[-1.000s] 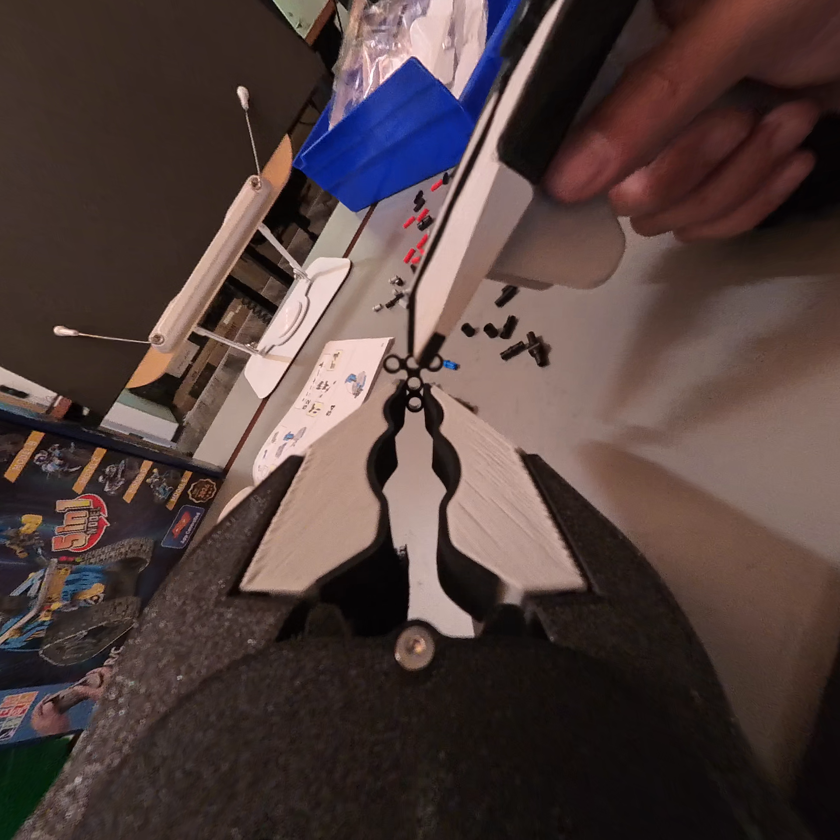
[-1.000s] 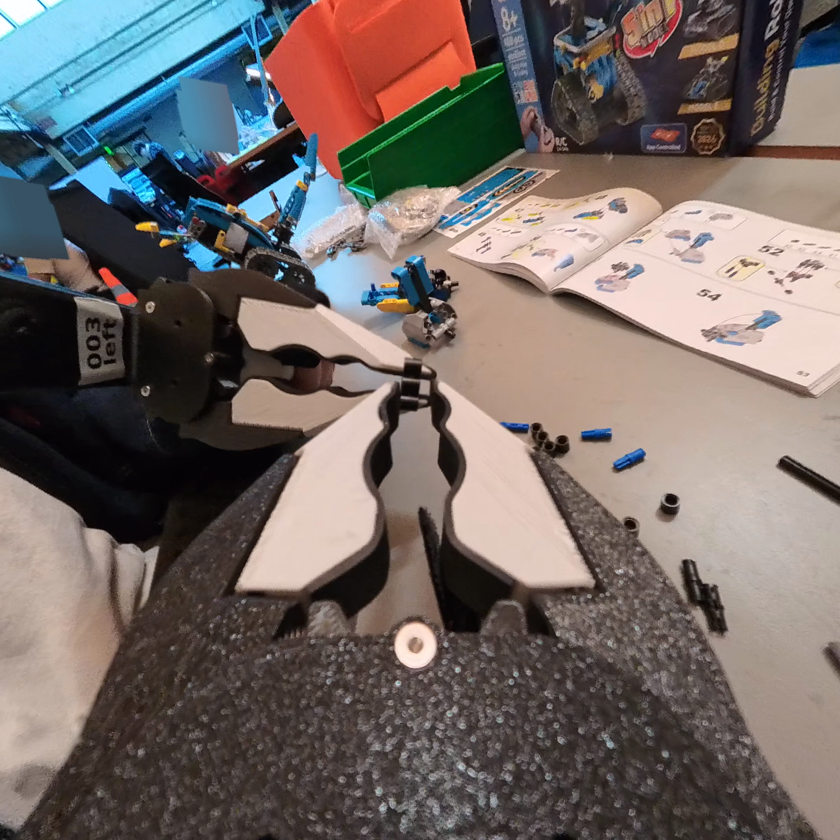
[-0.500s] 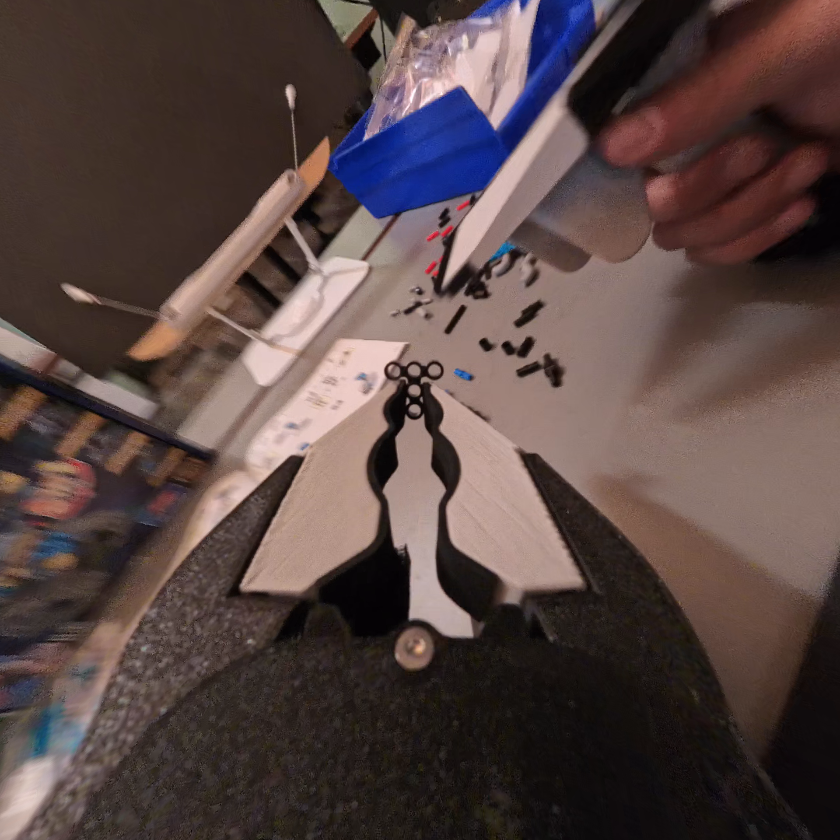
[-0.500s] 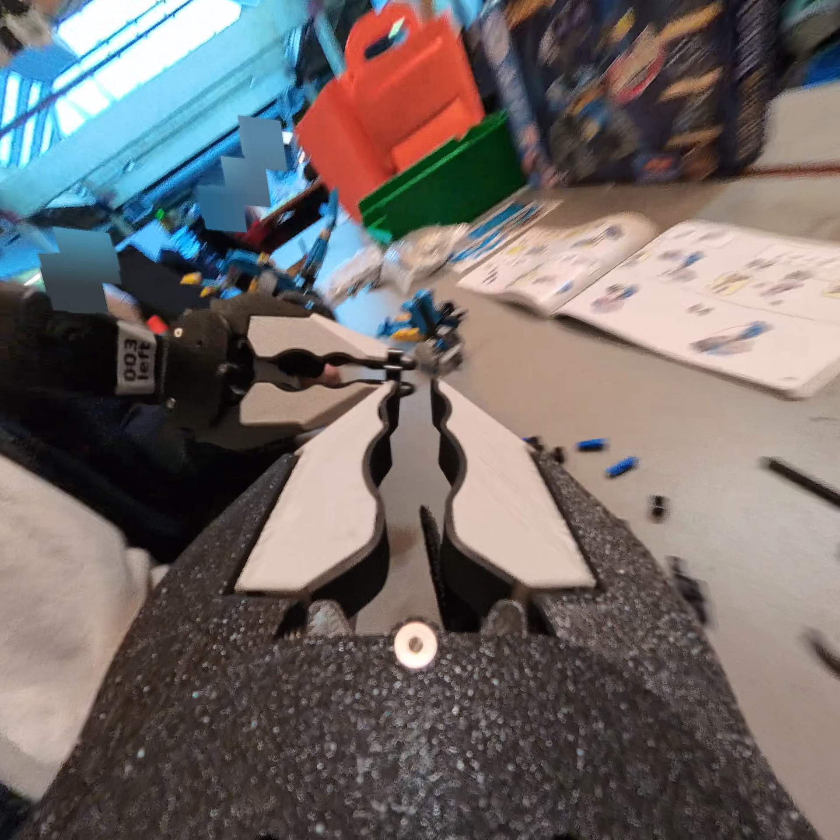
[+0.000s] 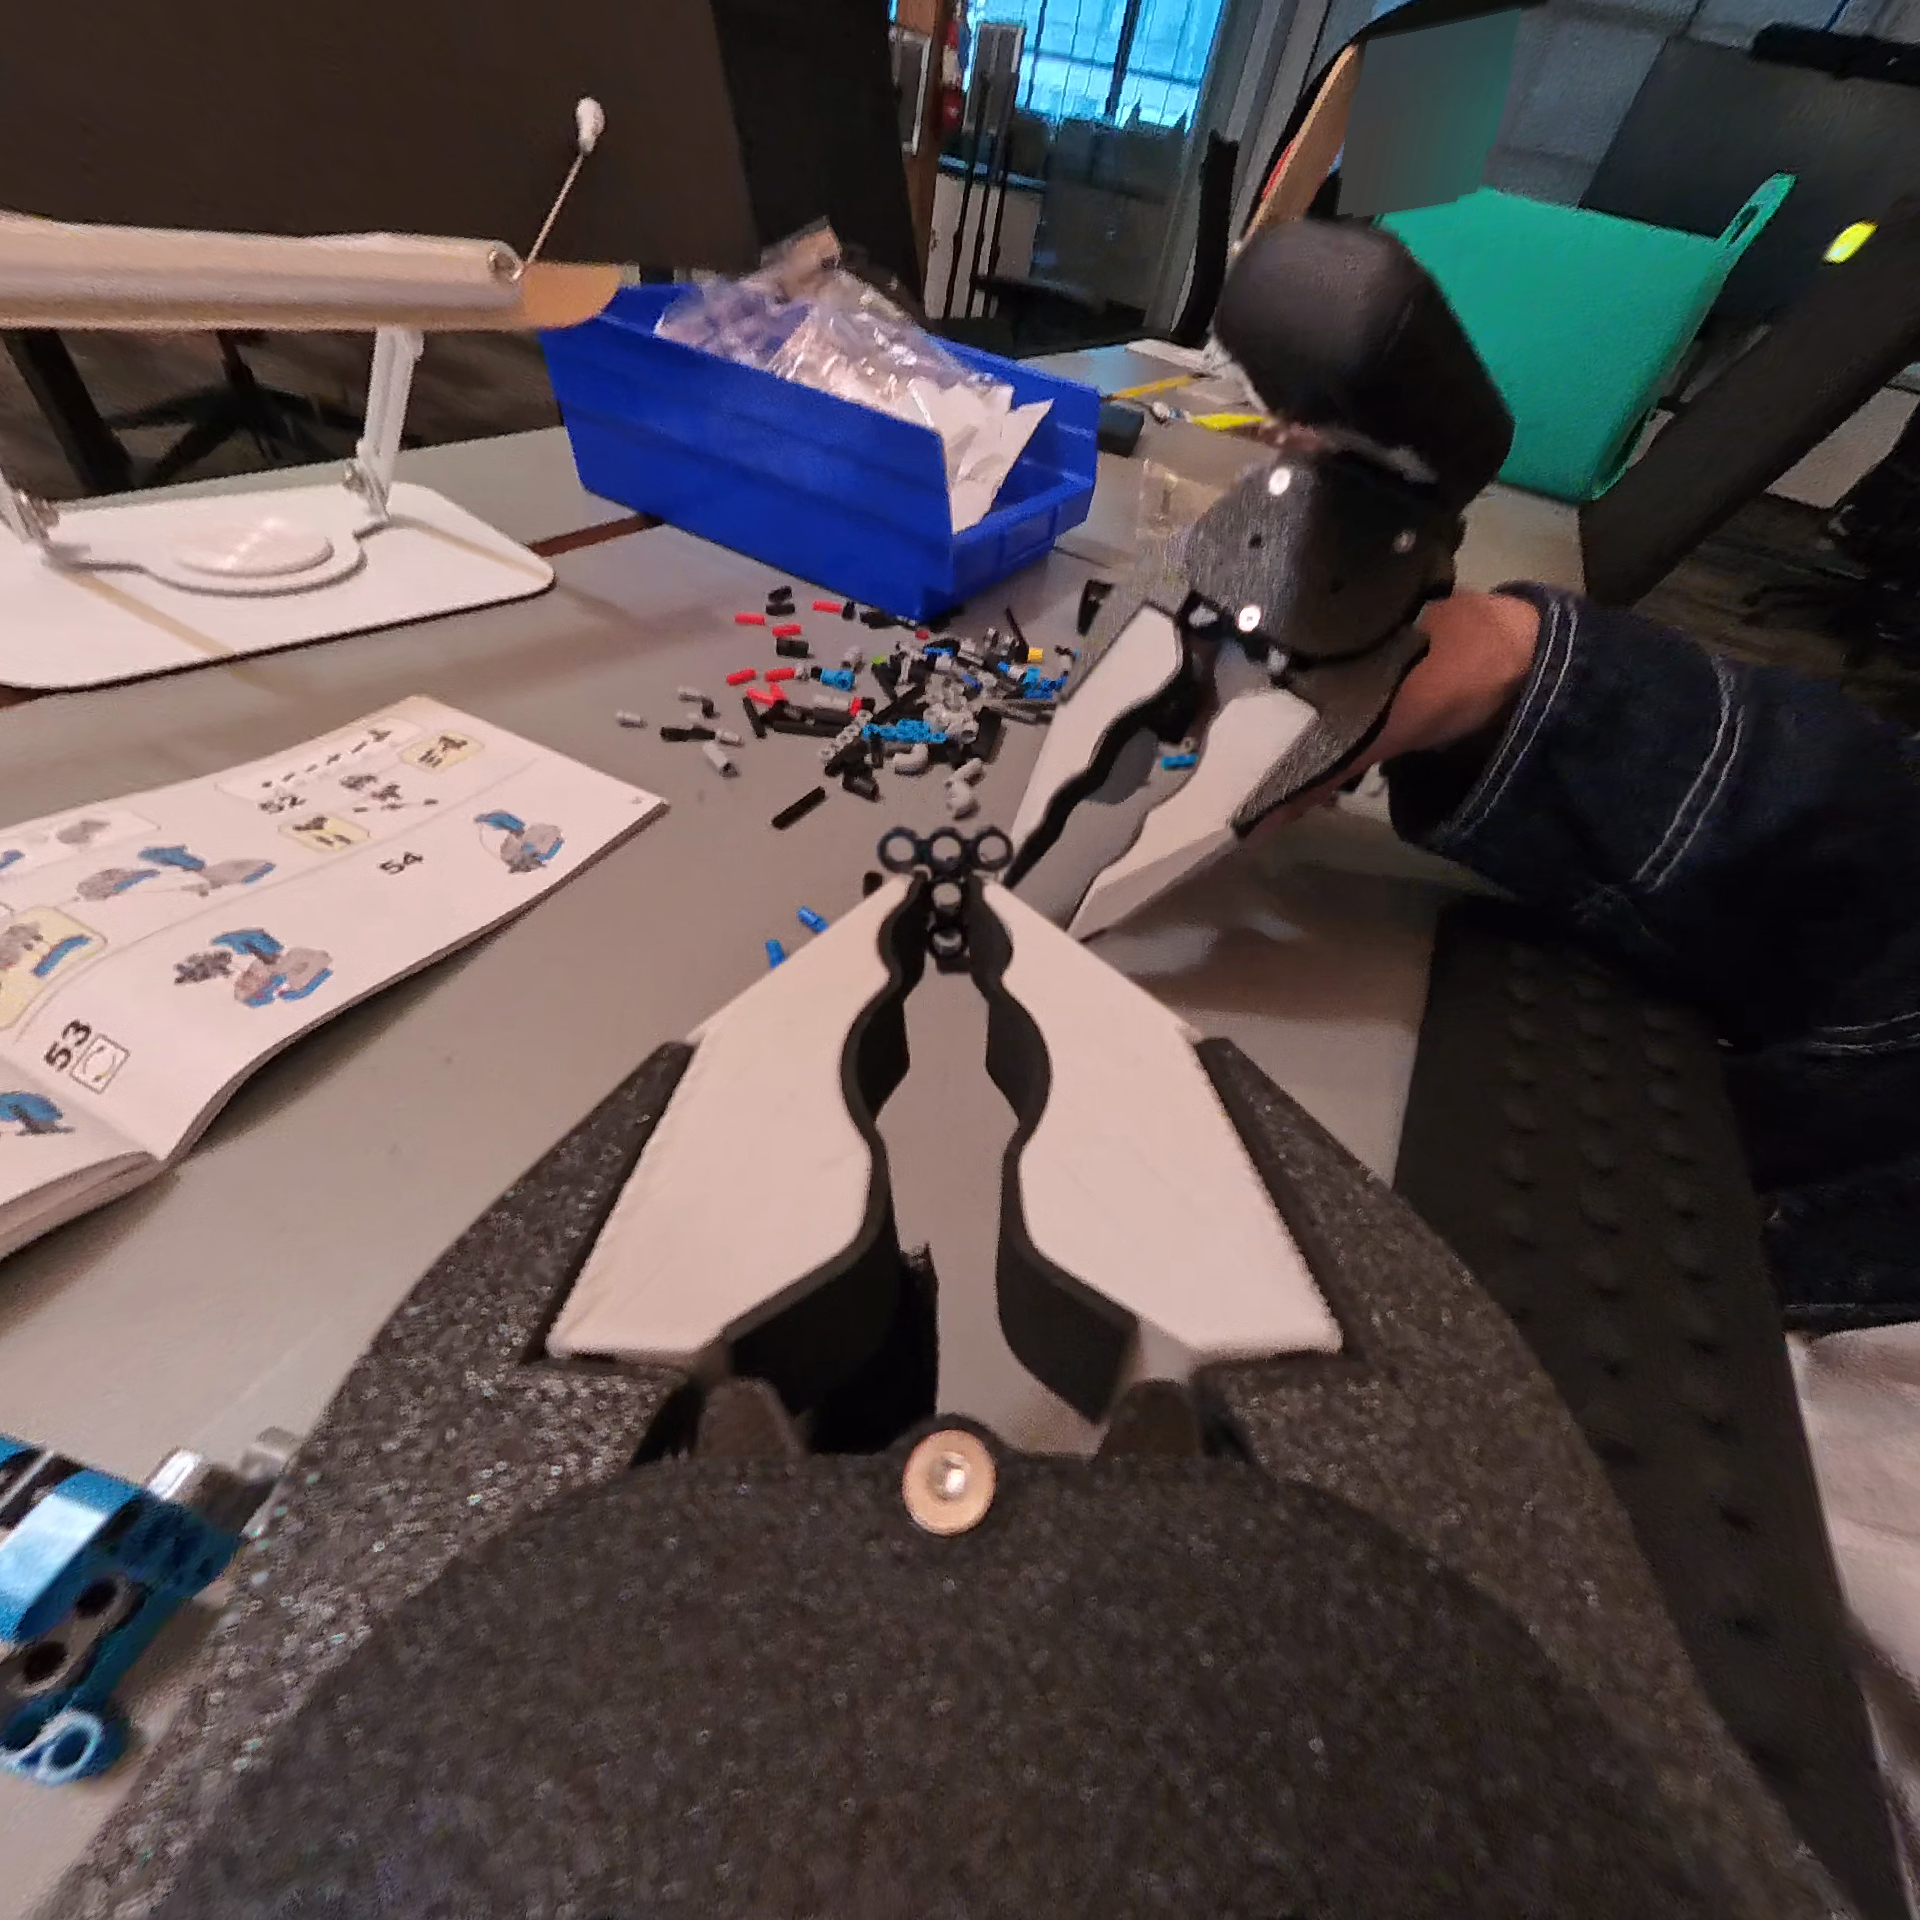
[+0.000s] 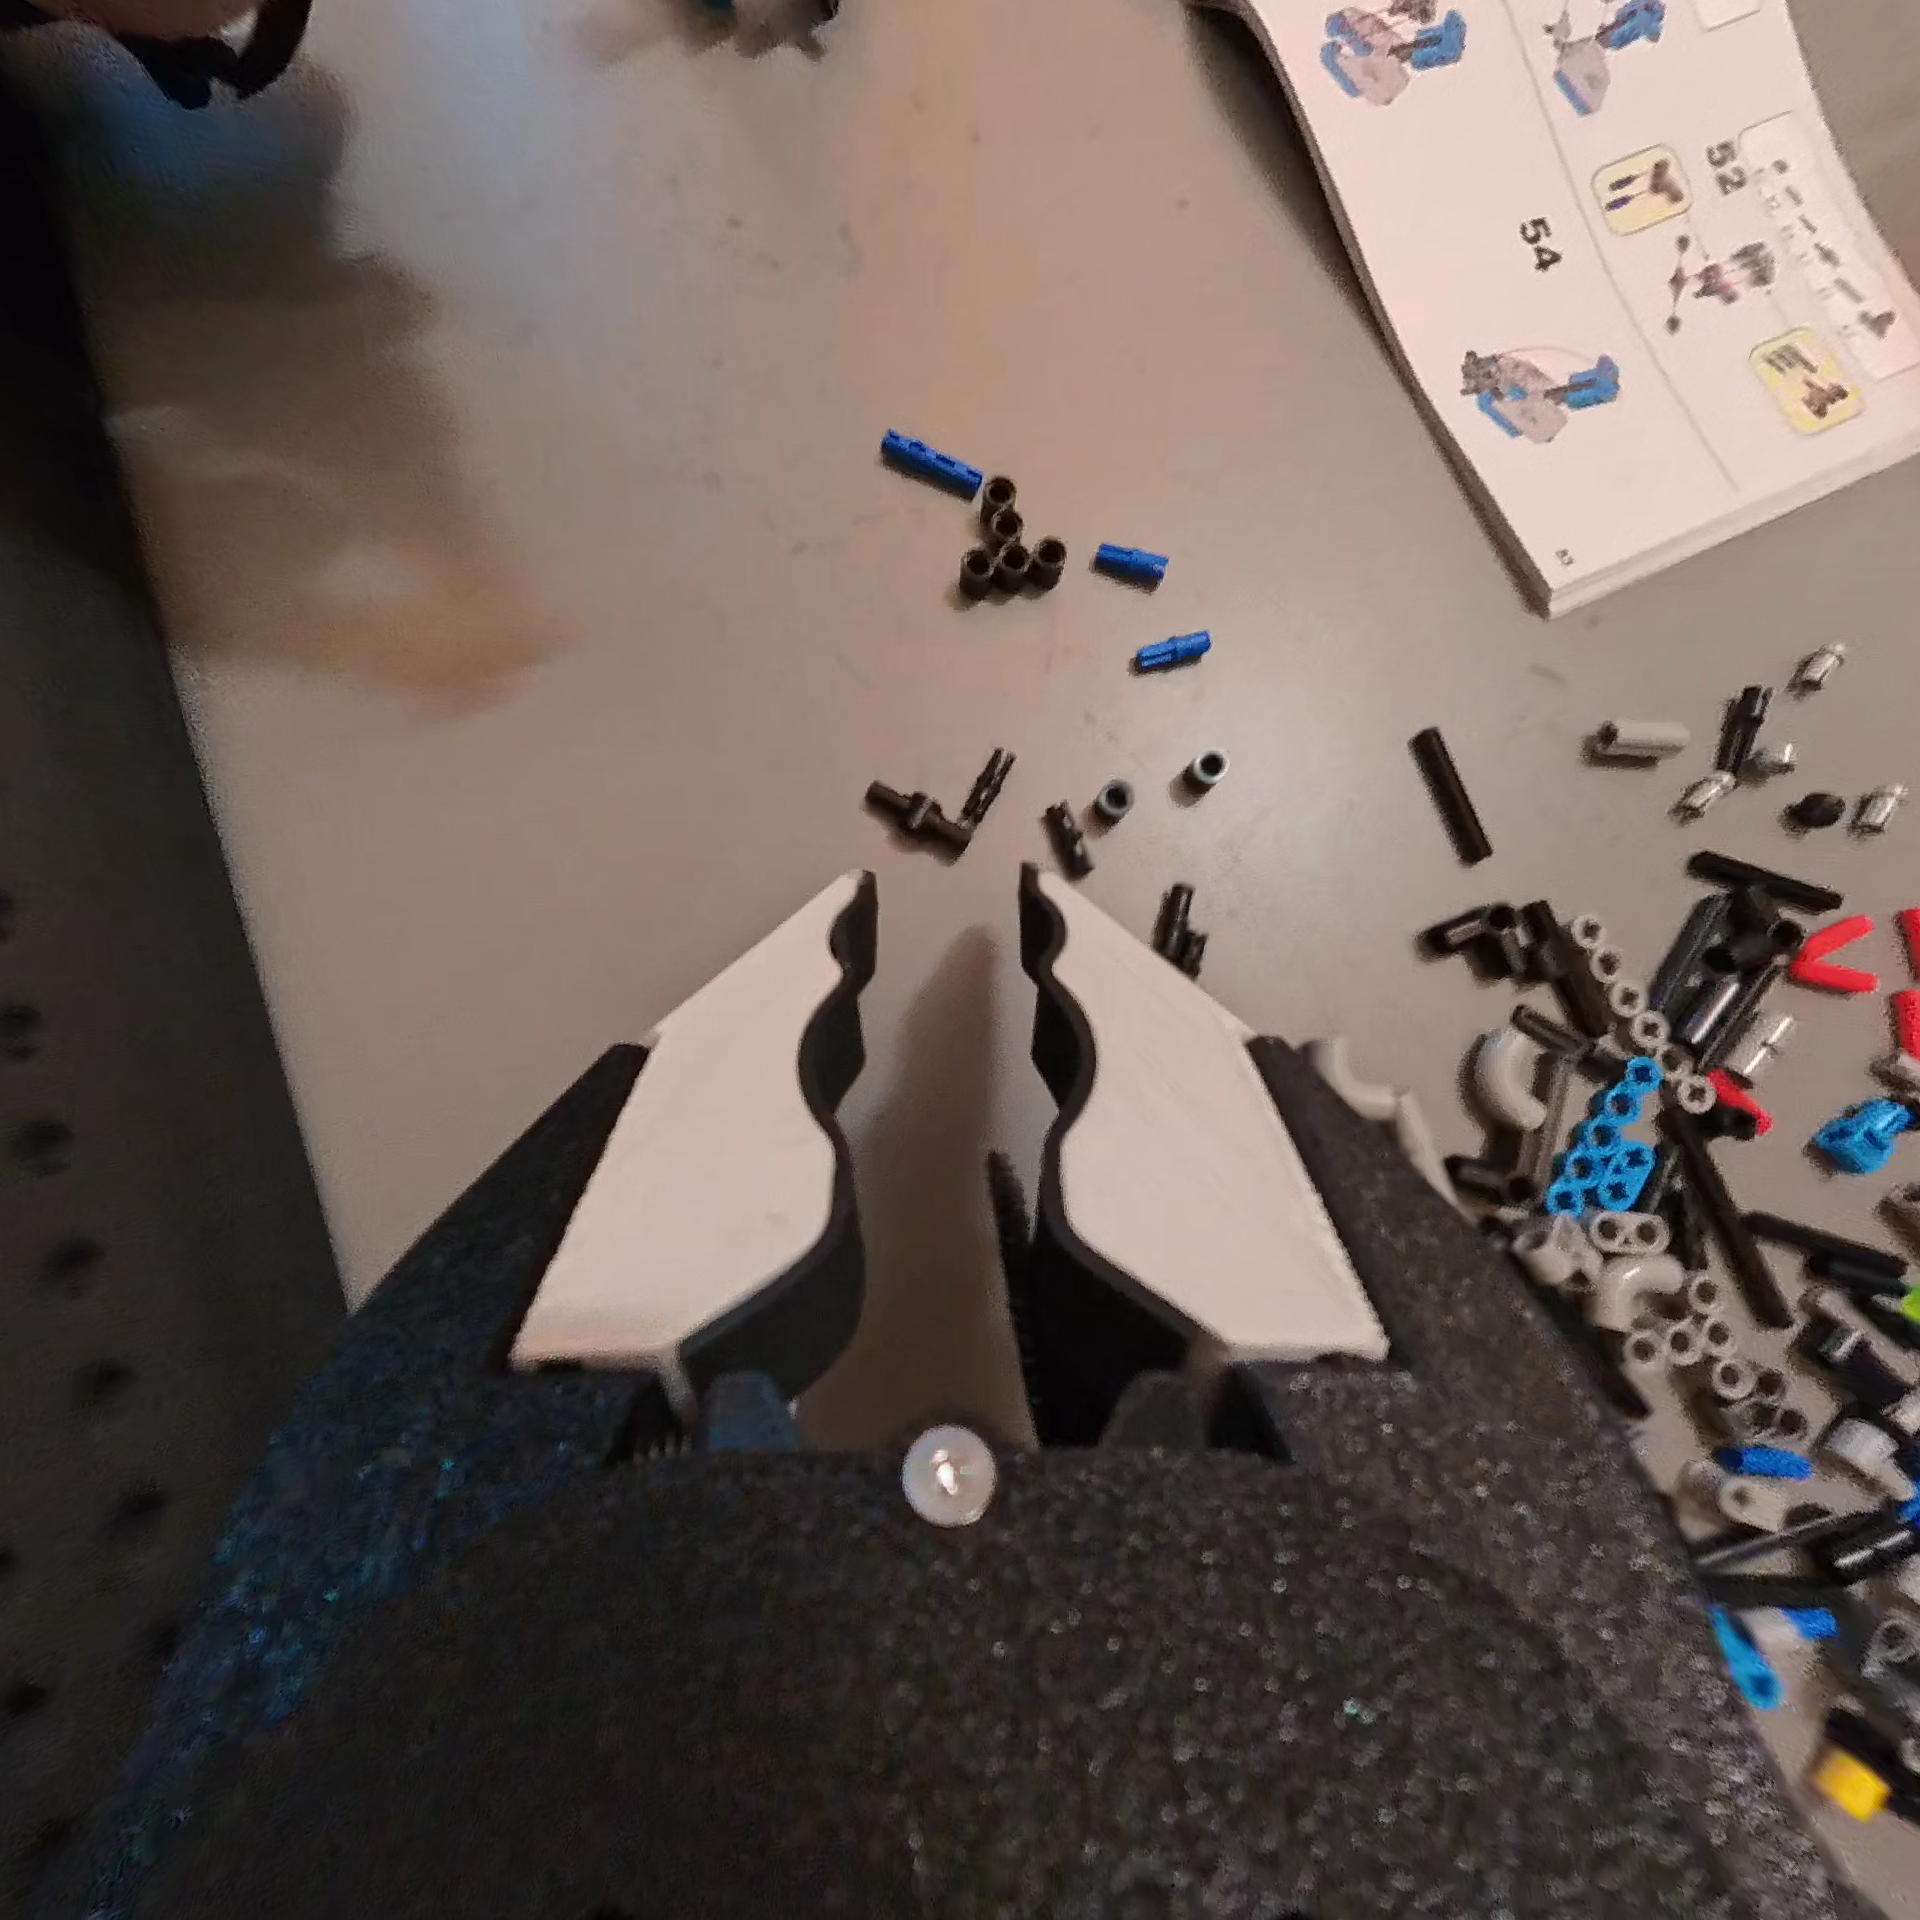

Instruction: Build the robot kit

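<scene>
The left gripper [image 5: 945, 914] is clamping a black T-shaped beam with round holes [image 5: 945, 878] at the centre of the left wrist view, its crossbar sticking out past the fingertips above the grey table [image 5: 416, 1143]. The right gripper [image 6: 948, 883] is sitting with its jaws parted and holding nothing, tips pointing down near black pins [image 6: 935, 805] at the middle of its own view. A second black T-shaped beam [image 6: 1010, 545] is lying above them among blue pins [image 6: 1130, 561]. An open instruction booklet [image 6: 1621, 270] is filling the upper right, and a pile of loose parts [image 6: 1683, 1143] is spreading along the right edge. A blue bin [image 5: 821, 468] is standing at the upper centre of the left wrist view.
</scene>
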Demonstrator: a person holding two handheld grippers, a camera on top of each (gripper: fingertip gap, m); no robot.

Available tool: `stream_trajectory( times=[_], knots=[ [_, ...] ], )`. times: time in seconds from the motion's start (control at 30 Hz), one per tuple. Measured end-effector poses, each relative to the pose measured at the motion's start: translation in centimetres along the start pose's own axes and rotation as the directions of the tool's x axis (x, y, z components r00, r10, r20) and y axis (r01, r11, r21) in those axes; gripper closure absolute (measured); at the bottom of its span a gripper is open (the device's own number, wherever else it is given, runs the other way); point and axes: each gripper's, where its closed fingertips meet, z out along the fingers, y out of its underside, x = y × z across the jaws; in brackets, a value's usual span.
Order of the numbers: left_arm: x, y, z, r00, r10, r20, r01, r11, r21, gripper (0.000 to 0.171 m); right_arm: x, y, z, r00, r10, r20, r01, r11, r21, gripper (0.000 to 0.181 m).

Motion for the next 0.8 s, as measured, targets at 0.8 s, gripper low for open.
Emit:
stream_trajectory(
  times=[0.8],
  knots=[
    [-0.7, 0.1, -0.2, 0.998, 0.027, 0.05, -0.028, 1.0, 0.002, 0.165, 0.9, -0.7, 3.2, 0.991, 0.134, -0.009, -0.132, 0.965, -0.228, 0.177]
  ],
)
